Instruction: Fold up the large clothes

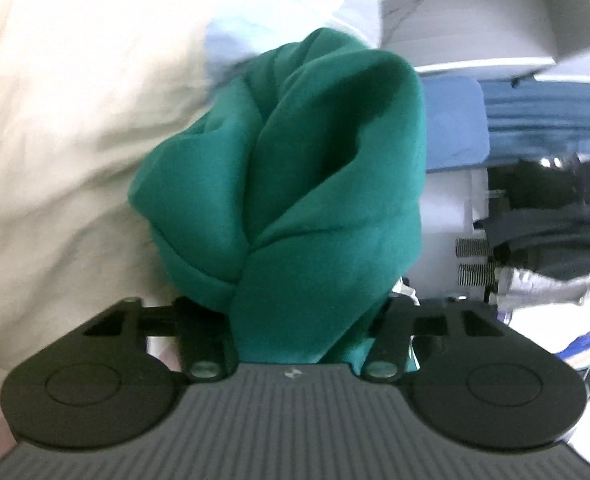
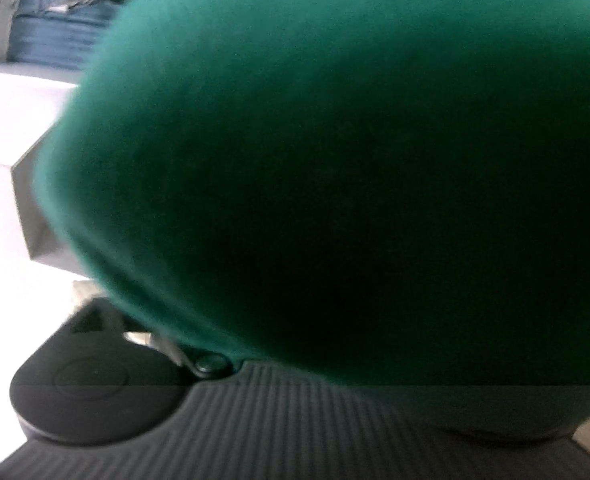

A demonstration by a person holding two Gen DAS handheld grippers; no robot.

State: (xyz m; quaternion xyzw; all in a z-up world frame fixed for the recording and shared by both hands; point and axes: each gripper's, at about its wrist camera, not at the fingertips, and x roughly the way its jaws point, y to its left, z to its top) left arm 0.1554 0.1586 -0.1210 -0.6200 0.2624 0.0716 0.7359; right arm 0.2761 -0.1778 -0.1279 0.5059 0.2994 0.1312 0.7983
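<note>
Two grippers: left (image 1: pixel 295 320) pinches bunched green cloth (image 1: pixel 287 184); right's state hidden under it (image 2: pixel 335 180). Lift evenly, shake out bunching before folding.

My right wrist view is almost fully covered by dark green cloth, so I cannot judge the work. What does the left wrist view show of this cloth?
Observer: In the left wrist view the green garment is a bunched, creased bundle. It rises from between the arms of the left claw, and the cloth hides the claw's fingertips.
Operator: Thank you. What lies beside the bundle there?
Observer: A large cream fabric fills the left side of that picture, directly against the bundle. It is too blurred to say what it is.
</note>
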